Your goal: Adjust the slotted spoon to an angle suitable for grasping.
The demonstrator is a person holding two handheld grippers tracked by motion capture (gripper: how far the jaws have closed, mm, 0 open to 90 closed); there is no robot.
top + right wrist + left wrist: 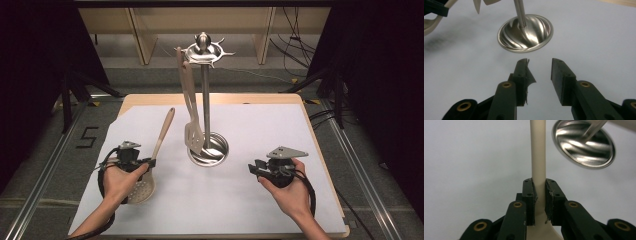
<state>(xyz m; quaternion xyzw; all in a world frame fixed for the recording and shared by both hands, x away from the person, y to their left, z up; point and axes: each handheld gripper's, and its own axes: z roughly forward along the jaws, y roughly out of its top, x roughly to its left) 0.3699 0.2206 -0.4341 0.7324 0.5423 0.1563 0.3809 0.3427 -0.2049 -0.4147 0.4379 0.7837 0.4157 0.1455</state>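
The left gripper [150,162] grips a pale slotted spoon [150,172] by the lower part of its handle, just above the bowl. In the left gripper view the two black fingers [528,195] press on either side of the cream handle [538,157], which runs straight up between them and away from the camera; the widening start of the bowl shows below the fingers at the bottom edge. From the high view the spoon's perforated bowl sits beside the person's left hand [120,181], low over the white sheet [250,200] that covers the table [210,98], and the handle slants up and away toward the middle of the table.

The right gripper [253,168] is held in the right hand [290,192] on the other side, well apart from the spoon. Its fingers [522,75] stand apart with nothing between them, above the bare white sheet, pointing toward the round steel base [525,32] of a utensil stand [205,95].

The stand rises from the middle of the table between the two grippers. A pale slotted turner [190,110] hangs from a hook on its top ring [203,52], its blade reaching down just above the base. The spoon's handle tip lies to the left of the stand's pole, apart from it.
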